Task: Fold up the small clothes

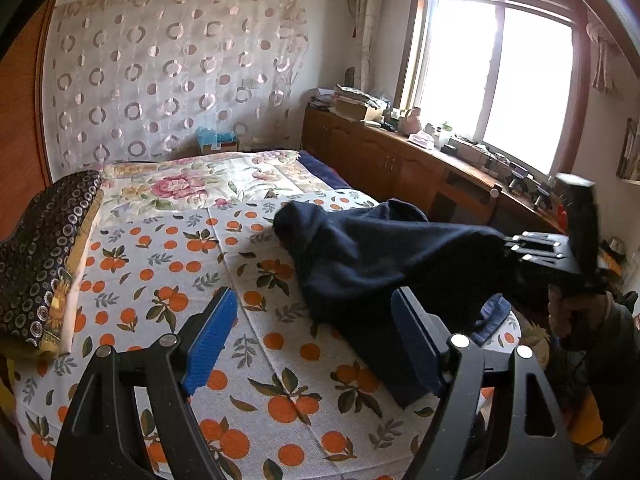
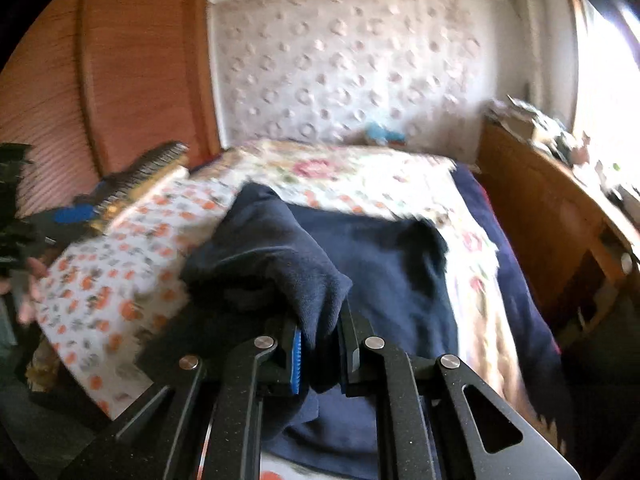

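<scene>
Navy fleece garment: my right gripper pinches its edge, left gripper gapes empty beside it; thin grip may slip.

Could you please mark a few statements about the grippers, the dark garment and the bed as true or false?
1. The right gripper is clamped on the navy garment. True.
2. The left gripper is shut on the garment. False: its jaws stand wide apart, holding nothing.
3. The garment lies flat and neatly folded. False: one end is lifted off the bed by the right gripper while the rest drapes on the orange-print sheet.
4. A floral quilt lies farther up the bed. True.
5. The window is covered by a dark curtain. False: it is bright and uncovered.
</scene>
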Demonstrator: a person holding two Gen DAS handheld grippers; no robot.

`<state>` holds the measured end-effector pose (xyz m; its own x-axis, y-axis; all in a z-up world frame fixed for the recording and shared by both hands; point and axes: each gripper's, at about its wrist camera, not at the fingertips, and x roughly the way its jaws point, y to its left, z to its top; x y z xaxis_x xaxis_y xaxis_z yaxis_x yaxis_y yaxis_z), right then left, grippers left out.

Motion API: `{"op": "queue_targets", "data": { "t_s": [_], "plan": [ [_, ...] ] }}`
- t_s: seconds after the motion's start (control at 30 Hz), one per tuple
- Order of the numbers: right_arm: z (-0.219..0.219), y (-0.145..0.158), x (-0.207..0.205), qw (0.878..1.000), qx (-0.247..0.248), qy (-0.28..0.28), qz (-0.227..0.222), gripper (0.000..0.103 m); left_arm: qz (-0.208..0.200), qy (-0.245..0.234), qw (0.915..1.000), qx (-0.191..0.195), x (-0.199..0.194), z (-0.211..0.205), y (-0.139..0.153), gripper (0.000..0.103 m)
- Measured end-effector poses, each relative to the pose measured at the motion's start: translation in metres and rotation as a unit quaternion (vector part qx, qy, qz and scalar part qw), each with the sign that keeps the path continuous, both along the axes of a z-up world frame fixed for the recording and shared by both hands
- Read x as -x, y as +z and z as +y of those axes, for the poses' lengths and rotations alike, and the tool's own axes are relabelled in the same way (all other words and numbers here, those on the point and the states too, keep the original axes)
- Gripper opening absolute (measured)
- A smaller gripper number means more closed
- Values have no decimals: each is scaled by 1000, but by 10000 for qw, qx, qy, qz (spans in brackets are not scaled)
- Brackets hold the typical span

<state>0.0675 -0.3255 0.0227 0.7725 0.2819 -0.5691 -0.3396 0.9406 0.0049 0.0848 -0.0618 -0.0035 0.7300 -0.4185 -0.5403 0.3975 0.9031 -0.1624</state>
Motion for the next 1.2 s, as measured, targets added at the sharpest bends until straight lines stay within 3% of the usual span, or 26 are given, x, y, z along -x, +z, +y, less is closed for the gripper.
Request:
{"op": "queue_targets", "data": {
  "t_s": [0.13, 0.27, 0.47, 0.6, 0.63, 0.97, 1.2],
  "plan": [
    [-13, -29, -14, 9989, 97, -230, 405, 13, -65, 28, 9999, -83, 1, -4, 2, 80],
    [-10, -38, -21, 9979, 102, -330, 539, 13, -75, 54, 9998, -160, 1, -6, 1, 80],
    [-6, -22, -10, 9977, -53, -401, 544, 23, -45, 65, 9998, -185, 2, -7, -2, 80],
    [-8, -8, 2, 9986, -143, -315, 404, 59, -13, 83, 9998, -176, 1, -8, -4, 80],
    [-7, -5, 5, 9989, -173, -250, 353, 62, -9, 93, 9998, -178, 1, -8, -5, 80],
    [56, -4, -13, 9988, 123, 400, 250, 64, -25, 110, 9998, -146, 1, -6, -6, 80],
    [132, -26, -57, 9875, 431, 1341, 704, 64, -32, 203, 9997, -91, 3, 5, -8, 80]
  ]
}}
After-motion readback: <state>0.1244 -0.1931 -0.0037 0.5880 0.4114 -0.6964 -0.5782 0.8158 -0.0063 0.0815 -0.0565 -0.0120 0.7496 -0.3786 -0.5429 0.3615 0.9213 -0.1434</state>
